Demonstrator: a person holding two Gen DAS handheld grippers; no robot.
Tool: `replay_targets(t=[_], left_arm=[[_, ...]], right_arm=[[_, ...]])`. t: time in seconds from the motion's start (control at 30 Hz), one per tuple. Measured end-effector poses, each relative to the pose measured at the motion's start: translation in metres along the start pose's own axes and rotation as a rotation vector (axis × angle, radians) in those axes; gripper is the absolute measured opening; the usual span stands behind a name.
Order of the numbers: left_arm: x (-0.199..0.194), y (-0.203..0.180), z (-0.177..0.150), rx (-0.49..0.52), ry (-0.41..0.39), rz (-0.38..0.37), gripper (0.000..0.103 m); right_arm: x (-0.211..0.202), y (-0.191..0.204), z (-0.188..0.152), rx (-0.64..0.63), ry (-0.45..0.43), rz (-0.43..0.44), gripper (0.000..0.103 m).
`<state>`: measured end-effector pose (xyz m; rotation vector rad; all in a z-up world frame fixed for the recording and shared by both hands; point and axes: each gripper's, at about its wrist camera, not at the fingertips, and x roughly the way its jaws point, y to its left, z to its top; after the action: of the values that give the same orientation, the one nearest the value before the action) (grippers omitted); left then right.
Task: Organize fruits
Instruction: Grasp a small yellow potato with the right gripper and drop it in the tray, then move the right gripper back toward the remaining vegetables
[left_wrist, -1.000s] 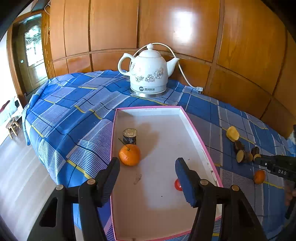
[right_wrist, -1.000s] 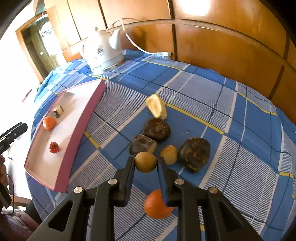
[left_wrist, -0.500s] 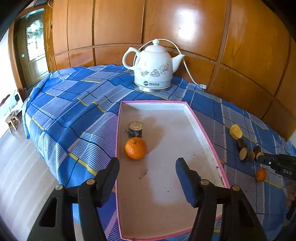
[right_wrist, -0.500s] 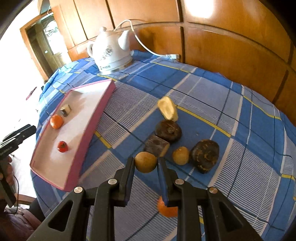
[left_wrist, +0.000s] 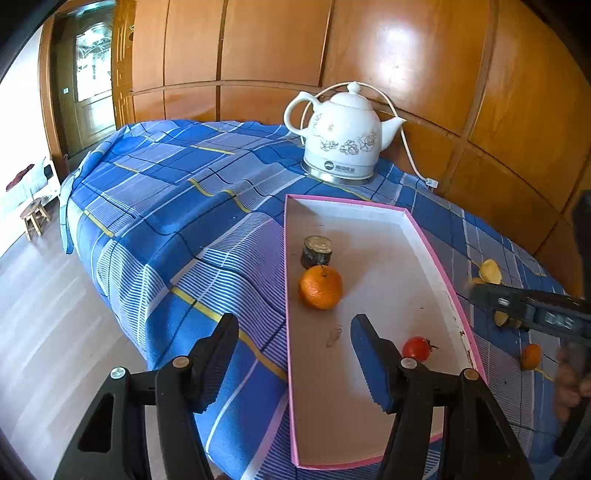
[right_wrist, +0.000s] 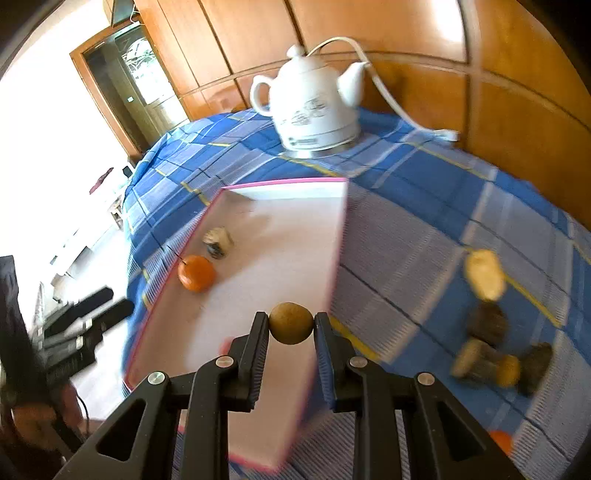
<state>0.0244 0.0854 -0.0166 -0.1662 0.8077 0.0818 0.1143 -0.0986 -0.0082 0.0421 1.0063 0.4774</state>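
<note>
The right gripper (right_wrist: 291, 323) pinches a small round brownish-yellow fruit (right_wrist: 290, 323) above the pink-rimmed tray's (right_wrist: 334, 280) near right edge, while the left gripper (left_wrist: 290, 350) hangs half open and empty over the tray's left rim, near the mandarin (left_wrist: 320, 287) and cherry tomato (left_wrist: 416, 348) inside.
</note>
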Motion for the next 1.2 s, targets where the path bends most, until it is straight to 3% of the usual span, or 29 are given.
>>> replay_targets(t=[0.2,0.47,1.2], left_arm=[[-0.009,0.003,0.002,0.012,-0.031,0.009,0.064],[-0.013,0.000,0.003,0.033,-0.048,0.010,0.064],[-0.033,-0.058,0.001,0.239,-0.110,-0.006,0.064]], right_arm=[[0.027,0.017,0.012,0.037,0.014,0.010,0.037],[0.000,0.009,-0.003,0.021,-0.023,-0.033,0.038],[-0.126,-0.115,-0.047,0.113,-0.159,-0.335,0.041]])
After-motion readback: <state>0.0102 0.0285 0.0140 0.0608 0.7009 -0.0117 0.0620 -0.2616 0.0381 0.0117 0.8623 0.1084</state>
